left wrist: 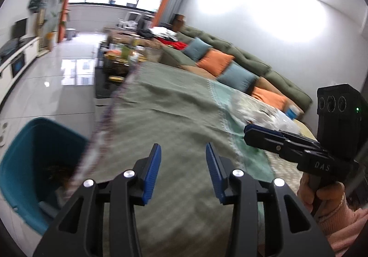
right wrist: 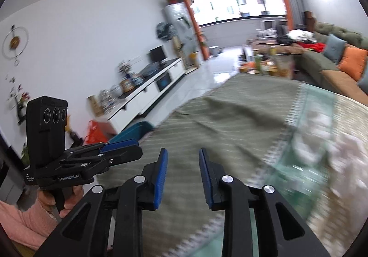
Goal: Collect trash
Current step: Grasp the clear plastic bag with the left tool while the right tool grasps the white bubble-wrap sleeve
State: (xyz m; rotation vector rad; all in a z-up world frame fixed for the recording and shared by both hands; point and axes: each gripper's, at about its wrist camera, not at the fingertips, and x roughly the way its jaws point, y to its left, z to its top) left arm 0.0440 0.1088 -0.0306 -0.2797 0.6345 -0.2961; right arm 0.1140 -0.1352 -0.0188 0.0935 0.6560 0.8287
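Over the table, both wrist views look down on a grey-green striped tablecloth (left wrist: 174, 105) with a pale teal band running across it. My left gripper (left wrist: 182, 169) has its blue pads spread apart with nothing between them, only cloth beneath. My right gripper (right wrist: 182, 178) is likewise parted and empty over the same cloth.

Trash: a heap of crumpled clear plastic and pale wrappers (left wrist: 269, 112) lies on the far right part of the table, beyond the teal band; in the right wrist view it is a whitish smear (right wrist: 342, 165) at the right edge (too blurred to name single pieces). A small blue-and-white cup (left wrist: 293, 111) sits just beside the heap.

Container: a teal plastic bin (left wrist: 27, 165) stands on the floor against the table's left edge, below the left gripper. Inside it I see dark brownish debris (left wrist: 57, 171) low down; I cannot tell what it is. The right wrist view shows only the bin's rim (right wrist: 135, 129) past the table edge.

Seen from the left wrist camera, the right gripper's fingertips reach toward the plastic heap; whether they touch it I cannot tell. A green sofa (left wrist: 253, 61) with orange and blue cushions lines the far wall.
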